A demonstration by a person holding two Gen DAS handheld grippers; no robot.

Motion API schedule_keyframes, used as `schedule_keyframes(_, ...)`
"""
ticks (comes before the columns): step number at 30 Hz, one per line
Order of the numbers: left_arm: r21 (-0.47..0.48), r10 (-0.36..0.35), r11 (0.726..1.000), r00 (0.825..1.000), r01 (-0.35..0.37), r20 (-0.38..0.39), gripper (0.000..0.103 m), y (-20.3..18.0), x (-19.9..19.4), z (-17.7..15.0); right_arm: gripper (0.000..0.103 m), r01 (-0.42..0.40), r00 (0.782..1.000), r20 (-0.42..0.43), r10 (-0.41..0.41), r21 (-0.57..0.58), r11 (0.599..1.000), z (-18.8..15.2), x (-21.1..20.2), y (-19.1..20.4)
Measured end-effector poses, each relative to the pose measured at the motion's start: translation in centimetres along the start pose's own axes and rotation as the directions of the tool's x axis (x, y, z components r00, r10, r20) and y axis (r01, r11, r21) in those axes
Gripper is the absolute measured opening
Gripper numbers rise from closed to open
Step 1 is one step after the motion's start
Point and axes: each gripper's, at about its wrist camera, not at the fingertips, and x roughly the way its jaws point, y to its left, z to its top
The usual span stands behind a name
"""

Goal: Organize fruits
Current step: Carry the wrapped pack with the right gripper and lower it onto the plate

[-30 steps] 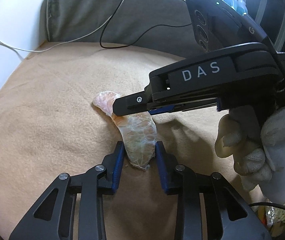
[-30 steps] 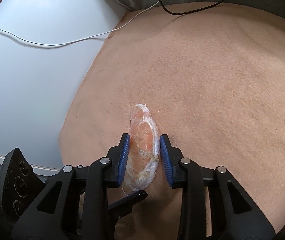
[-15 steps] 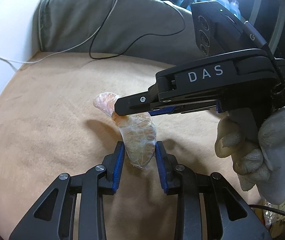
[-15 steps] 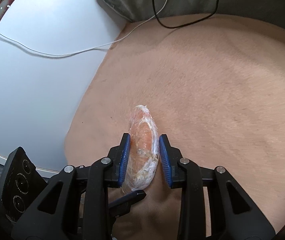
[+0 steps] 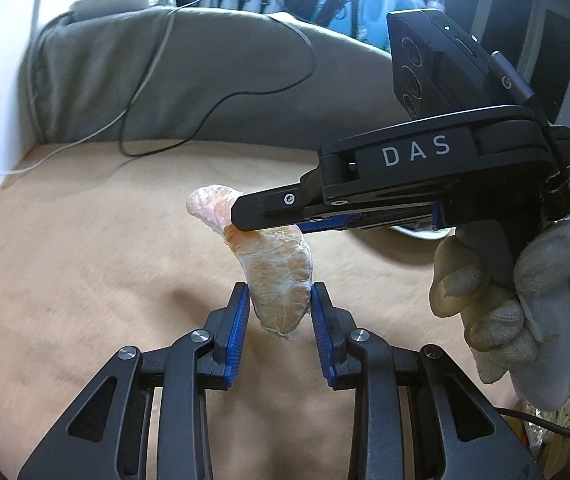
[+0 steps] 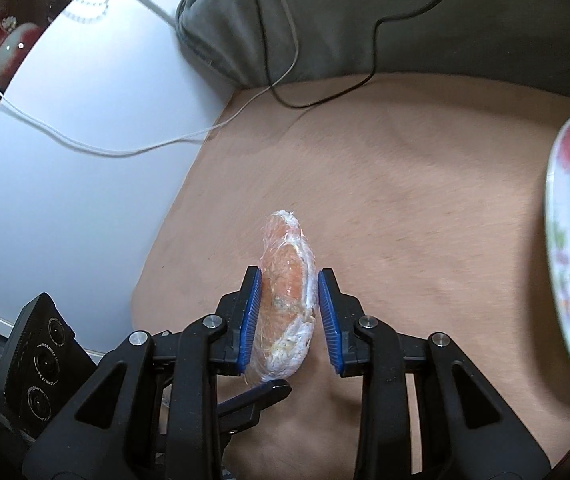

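Nearest us in the left wrist view, our left gripper (image 5: 279,306) points steeply down and clamps the near end of a wrapped fruit piece (image 5: 277,272), an orange curved wedge in clear film, held above the tan cloth (image 5: 65,280). Our right gripper (image 5: 269,216) comes in from the right, lying almost level across the view, and bites the same piece farther up; its far pad is hidden behind the fruit there. The right hand (image 5: 517,300) in a white knit glove wraps the handle, cut off at the picture's edge.

In the right wrist view that gripper (image 6: 289,308) grips the wrapped fruit piece (image 6: 285,288) between both blue pads, with one left finger poking in from below. At the right edge a plate (image 6: 561,264) with round red and orange fruits is only partly in view. Farther off, a black cable (image 6: 369,64) and a white cable (image 6: 137,148) trail over a grey cushion (image 6: 325,8). The shelves beyond it are blurred.
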Motion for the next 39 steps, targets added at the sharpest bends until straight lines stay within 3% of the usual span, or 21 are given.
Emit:
schedule_keyframes(23, 0.115, -0.128, 0.986, 0.991, 0.124, 0.028, 0.03, -6.1, 6.6, 6.1, 0.03, 0.091, 0.985, 0.135, -0.104, 0.103, 0.991, 2.1, -9.6, -7.3)
schedule_keyframes(39, 0.152, -0.194, 0.97, 0.981, 0.19, 0.01, 0.03, -9.2, 11.0, 8.0, 0.03, 0.148, 0.968, 0.176, -0.18, 0.179, 0.973, 3.0, -11.8, -12.1)
